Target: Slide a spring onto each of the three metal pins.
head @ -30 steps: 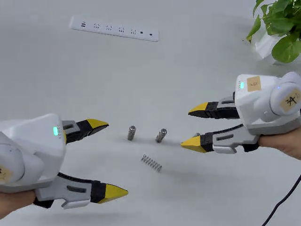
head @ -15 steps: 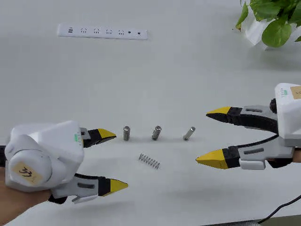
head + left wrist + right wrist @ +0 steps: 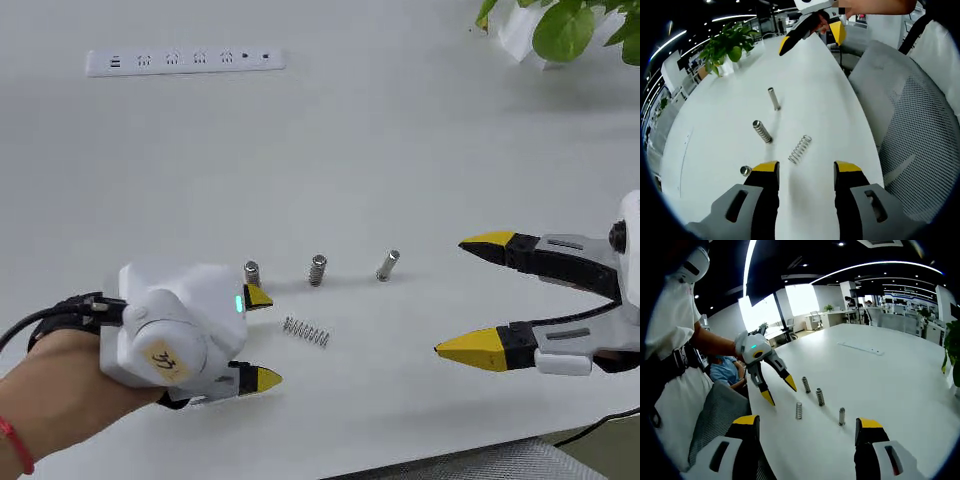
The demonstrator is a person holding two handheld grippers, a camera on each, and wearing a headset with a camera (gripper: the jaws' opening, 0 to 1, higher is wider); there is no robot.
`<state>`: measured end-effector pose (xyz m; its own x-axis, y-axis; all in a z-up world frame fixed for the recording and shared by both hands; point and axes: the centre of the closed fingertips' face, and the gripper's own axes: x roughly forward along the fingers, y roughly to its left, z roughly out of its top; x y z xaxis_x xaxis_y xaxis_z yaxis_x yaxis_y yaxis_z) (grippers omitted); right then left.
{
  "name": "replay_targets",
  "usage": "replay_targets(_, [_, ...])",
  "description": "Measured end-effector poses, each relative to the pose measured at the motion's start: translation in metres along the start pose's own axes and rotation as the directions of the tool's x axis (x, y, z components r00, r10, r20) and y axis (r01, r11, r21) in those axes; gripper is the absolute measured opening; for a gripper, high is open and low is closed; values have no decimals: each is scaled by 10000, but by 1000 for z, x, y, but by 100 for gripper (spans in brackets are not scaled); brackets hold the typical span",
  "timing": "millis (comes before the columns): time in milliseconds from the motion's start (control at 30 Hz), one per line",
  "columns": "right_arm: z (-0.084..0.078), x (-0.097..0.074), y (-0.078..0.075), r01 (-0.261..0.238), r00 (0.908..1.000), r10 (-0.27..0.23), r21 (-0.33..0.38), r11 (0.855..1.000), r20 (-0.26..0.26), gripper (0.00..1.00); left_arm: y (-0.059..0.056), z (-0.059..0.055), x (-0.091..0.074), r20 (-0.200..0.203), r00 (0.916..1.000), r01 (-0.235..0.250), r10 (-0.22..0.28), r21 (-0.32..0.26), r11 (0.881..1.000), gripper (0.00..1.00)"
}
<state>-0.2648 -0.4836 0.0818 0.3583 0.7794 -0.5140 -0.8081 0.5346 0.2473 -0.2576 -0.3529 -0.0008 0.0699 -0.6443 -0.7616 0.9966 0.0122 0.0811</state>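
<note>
Three short metal pins stand in a row on the white table. The left pin (image 3: pixel 252 272) and middle pin (image 3: pixel 318 268) wear springs; the right pin (image 3: pixel 388 264) looks bare. A loose spring (image 3: pixel 305 331) lies flat just in front of them. My left gripper (image 3: pixel 262 338) is open, its tips a short way left of the loose spring (image 3: pixel 800 148), one tip beside the left pin (image 3: pixel 745 170). My right gripper (image 3: pixel 476 295) is open wide to the right of the row, holding nothing. The right gripper view shows the bare pin (image 3: pixel 841 416) and the loose spring (image 3: pixel 798 410).
A white power strip (image 3: pixel 185 61) lies at the far left of the table. A potted plant (image 3: pixel 560 25) stands at the far right corner. The table's near edge runs close below both grippers, with a mesh chair (image 3: pixel 910 125) beyond it.
The left gripper has come forward and rolled, its tips now close to the loose spring and left pin. The right gripper has drawn back to the right. The head camera shifted too.
</note>
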Motion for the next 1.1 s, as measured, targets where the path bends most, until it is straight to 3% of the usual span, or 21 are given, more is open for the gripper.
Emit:
replay_targets(267, [-15,-10,-5,129,9999,-129,-171,9998,2,89,7,-1,13,-313,9995,40,-36,112,9999,33])
replay_targets(467, [-29,-11,-6,-37,9992,10,-679,9977,-388,99,7,-2,20,-579,9983,132,-117,257,9996,31])
replay_targets(1100, [-45,-25,-17,123,9978,-176,-822,9965,-640,98,13,-8,34,-1292,9916,209,-104,806,9965,19])
